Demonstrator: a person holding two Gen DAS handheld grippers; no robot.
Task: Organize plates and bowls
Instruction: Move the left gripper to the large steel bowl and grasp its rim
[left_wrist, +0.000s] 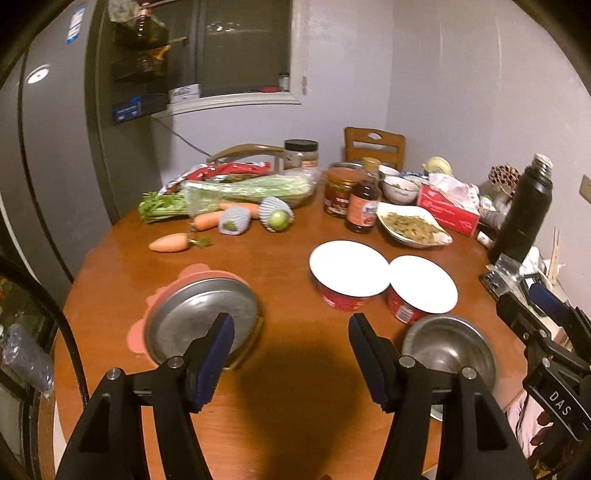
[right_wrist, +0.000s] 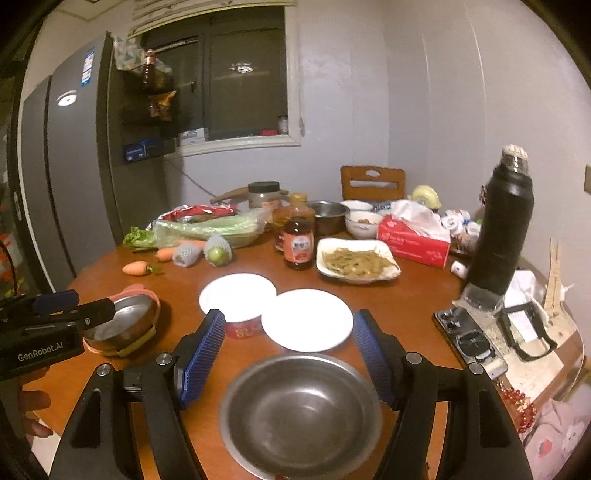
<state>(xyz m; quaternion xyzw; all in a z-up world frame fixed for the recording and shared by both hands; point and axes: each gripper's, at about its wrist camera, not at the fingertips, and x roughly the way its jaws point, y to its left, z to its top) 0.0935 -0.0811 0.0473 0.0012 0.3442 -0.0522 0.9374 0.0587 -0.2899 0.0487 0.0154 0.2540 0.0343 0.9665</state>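
Note:
Two red bowls with white insides (left_wrist: 349, 267) (left_wrist: 423, 282) stand side by side at mid-table, also in the right wrist view (right_wrist: 238, 295) (right_wrist: 306, 319). A steel dish (left_wrist: 201, 321) rests on a pink mat at the left (right_wrist: 122, 321). A steel bowl (left_wrist: 448, 350) sits near the front edge (right_wrist: 301, 410). My left gripper (left_wrist: 291, 316) is open over bare wood between the dish and the steel bowl. My right gripper (right_wrist: 290, 313) is open, its fingers on either side of and above the steel bowl, with no pad touching it. Each gripper shows in the other's view (right_wrist: 94, 302) (left_wrist: 517, 295).
The round wooden table (left_wrist: 280, 266) carries celery and carrots (left_wrist: 168, 242) at the back left. Jars, a sauce bottle (right_wrist: 298, 240), a white dish of food (right_wrist: 356, 260), a tissue box (right_wrist: 415, 242), a black flask (right_wrist: 498, 229) and a phone (right_wrist: 471, 339) stand right. A fridge stands left.

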